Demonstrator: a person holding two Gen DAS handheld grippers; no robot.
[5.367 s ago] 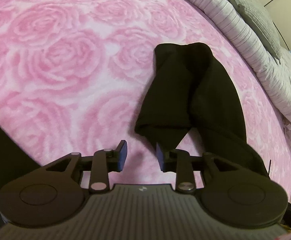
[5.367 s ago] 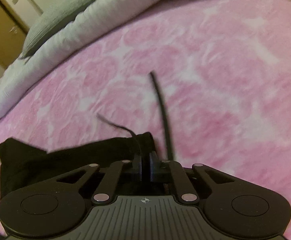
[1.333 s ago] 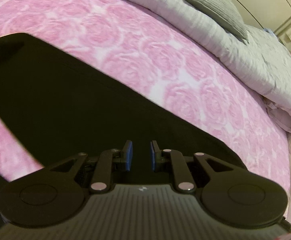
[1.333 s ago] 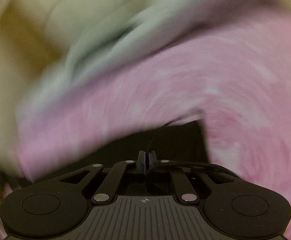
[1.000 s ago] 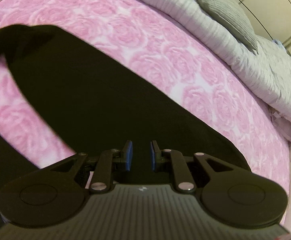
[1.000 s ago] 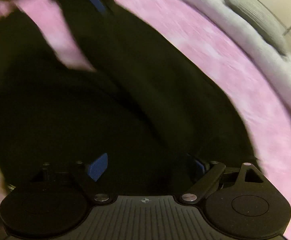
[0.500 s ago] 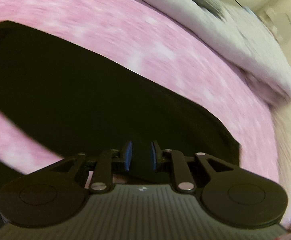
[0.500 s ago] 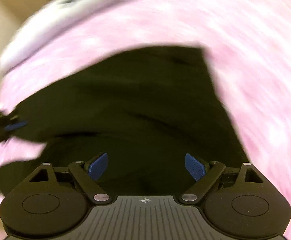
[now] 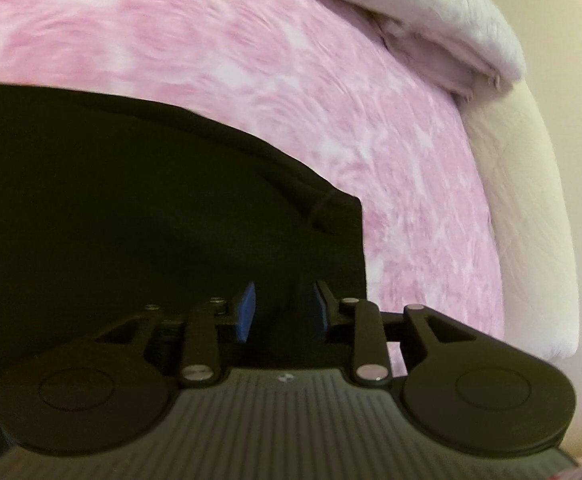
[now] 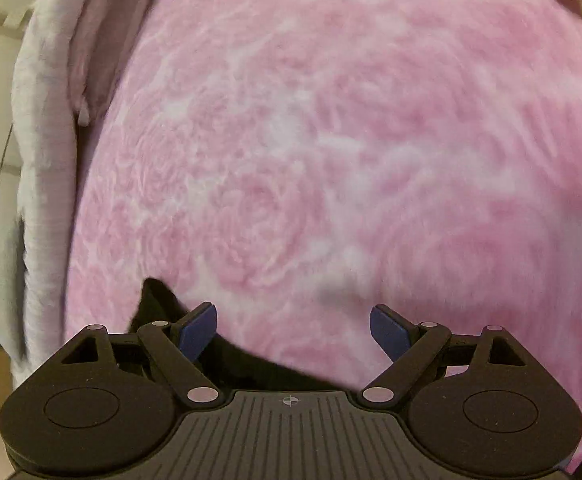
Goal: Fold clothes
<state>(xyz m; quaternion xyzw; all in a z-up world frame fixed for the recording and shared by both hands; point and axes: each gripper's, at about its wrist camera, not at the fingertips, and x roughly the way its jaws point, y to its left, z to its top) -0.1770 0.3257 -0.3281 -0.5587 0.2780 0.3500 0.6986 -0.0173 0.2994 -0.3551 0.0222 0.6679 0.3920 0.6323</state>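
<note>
Left wrist cam first: my left gripper (image 9: 282, 311) has its blue pads (image 9: 247, 310) a modest gap apart, and the black cloth garment (image 9: 131, 208) sits right in that gap. Honestly can't tell if the pads are actually pinching it or just hanging over it, since everything there is dark on dark. The garment fills the left and middle of this view, spread over the pink rose-patterned fleece blanket (image 9: 271, 80), and its straight right edge ends just past my right-hand finger. There's a thicker rolled seam running along near its upper corner. Beyond the blanket, top right, is a pale grey ribbed duvet (image 9: 431, 8) bunched up, and a cream mattress edge (image 9: 523, 200) curves down the right side.

Right wrist cam: my right gripper (image 10: 293, 330) is spread wide with nothing between the pads, just pink blanket (image 10: 331, 140) underneath. Only a small corner of the black garment (image 10: 159, 300) pokes up behind the left finger (image 10: 197, 330) and runs along under the gripper body. The grey duvet (image 10: 43, 140) runs down the left edge. The picture's a bit smeared.
</note>
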